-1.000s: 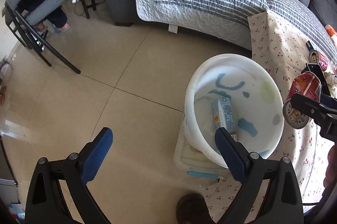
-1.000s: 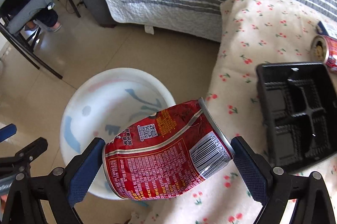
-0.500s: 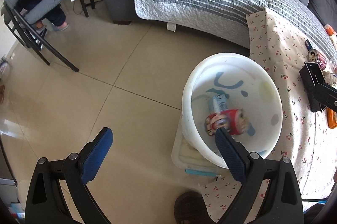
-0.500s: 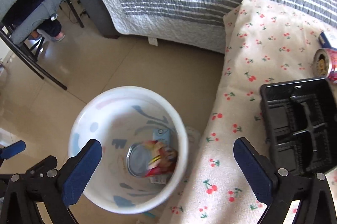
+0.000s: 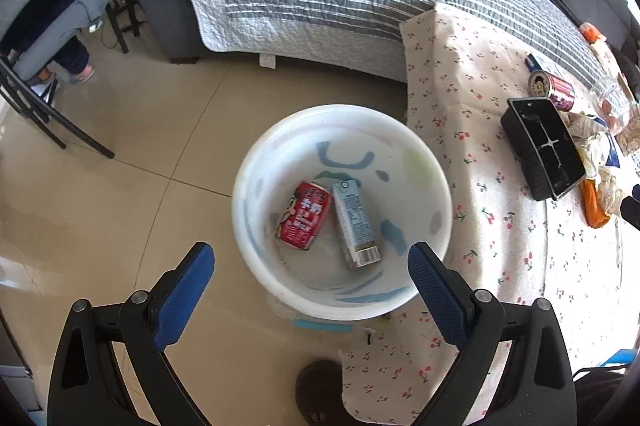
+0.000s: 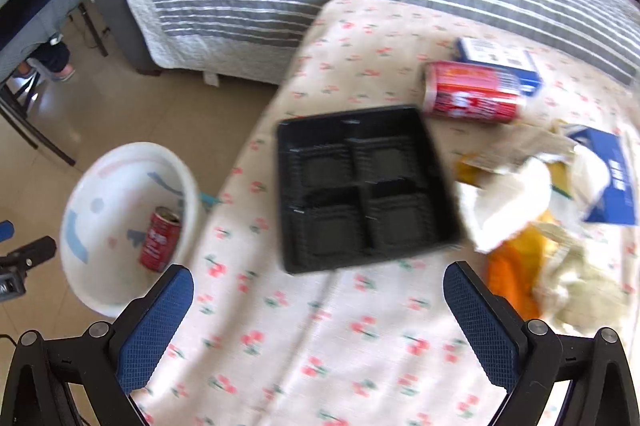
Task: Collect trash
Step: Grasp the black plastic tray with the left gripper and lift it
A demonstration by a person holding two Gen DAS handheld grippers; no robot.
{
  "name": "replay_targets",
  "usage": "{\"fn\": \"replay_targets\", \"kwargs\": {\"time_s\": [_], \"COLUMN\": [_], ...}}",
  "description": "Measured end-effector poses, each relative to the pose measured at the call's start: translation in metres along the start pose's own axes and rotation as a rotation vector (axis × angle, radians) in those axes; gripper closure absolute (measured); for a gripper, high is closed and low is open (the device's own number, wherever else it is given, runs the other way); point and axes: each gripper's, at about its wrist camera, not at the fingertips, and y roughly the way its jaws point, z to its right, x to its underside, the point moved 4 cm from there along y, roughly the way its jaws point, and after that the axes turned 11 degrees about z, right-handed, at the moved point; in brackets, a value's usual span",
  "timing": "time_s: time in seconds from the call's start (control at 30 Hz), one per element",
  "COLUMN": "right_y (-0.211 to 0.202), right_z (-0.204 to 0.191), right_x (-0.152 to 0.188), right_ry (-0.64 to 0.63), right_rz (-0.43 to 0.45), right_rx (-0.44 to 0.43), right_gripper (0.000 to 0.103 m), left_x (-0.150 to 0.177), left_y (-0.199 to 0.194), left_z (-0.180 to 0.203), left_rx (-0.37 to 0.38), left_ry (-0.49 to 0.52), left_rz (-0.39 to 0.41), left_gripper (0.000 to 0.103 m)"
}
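The red can [image 5: 305, 215] that the right claw [image 6: 318, 310] gripped a second ago now lies on its side at the bottom of the white bucket [image 5: 264, 162], touching the left side of the small drink carton [image 5: 355, 224] that was already there. Half a second ago the can was a tumbling blur inside the bucket; now it rests still.

The right claw is spread wide with nothing between its blue pads [image 6: 154, 326], and it has swung away from the bucket, which now sits at the lower left of its view. It hangs over the cherry-print cloth on the bench [image 6: 320, 338], just short of the black compartment tray [image 6: 362, 188]. Beyond the tray lies a second red can [image 6: 472, 92] on its side, with a blue-and-white box [image 6: 500, 64] behind it. To the right of the tray is a heap of crumpled wrappers [image 6: 532, 194]. This view is blurred by motion.

The left claw [image 5: 310, 288] is also wide open and empty, its pads [image 5: 182, 296] hovering above the near rim of the bucket. The bucket has shifted toward the middle of its view since a second ago.
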Motion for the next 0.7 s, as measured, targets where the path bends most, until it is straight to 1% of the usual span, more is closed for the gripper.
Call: {"fn": "replay_targets", "kwargs": {"time_s": [0.23,0.43,0.53,0.6,0.7], "right_y": [-0.04,-0.053,-0.049,-0.045,-0.044], "right_z": [0.075,0.134,0.157,0.169,0.181], "right_x": [0.011,0.029,0.042,0.048,0.049], "right_ry": [0.049,0.142,0.198,0.226,0.239], "right_rz": [0.003,-0.008,-0.026,-0.055,-0.061], "right_rx": [0.085,0.13,0.136,0.155,0.147], "right_gripper": [0.001,0.001,0.001,0.001,0.001], "left_x": [-0.007,-0.014,-0.02,-0.025,-0.033], "left_y": [-0.004,-0.002,0.002,0.007,0.017], "left_z": [0.063,0.117,0.142,0.158,0.179], "left_rx": [0.052,0.085,0.097,0.104,0.117], "left_ry": [0.07,0.1,0.095,0.075,0.034], "left_rz": [-0.004,-0.013,-0.018,-0.023,-0.035], "left_gripper": [0.004,0.004,0.004,0.004,0.004]}}
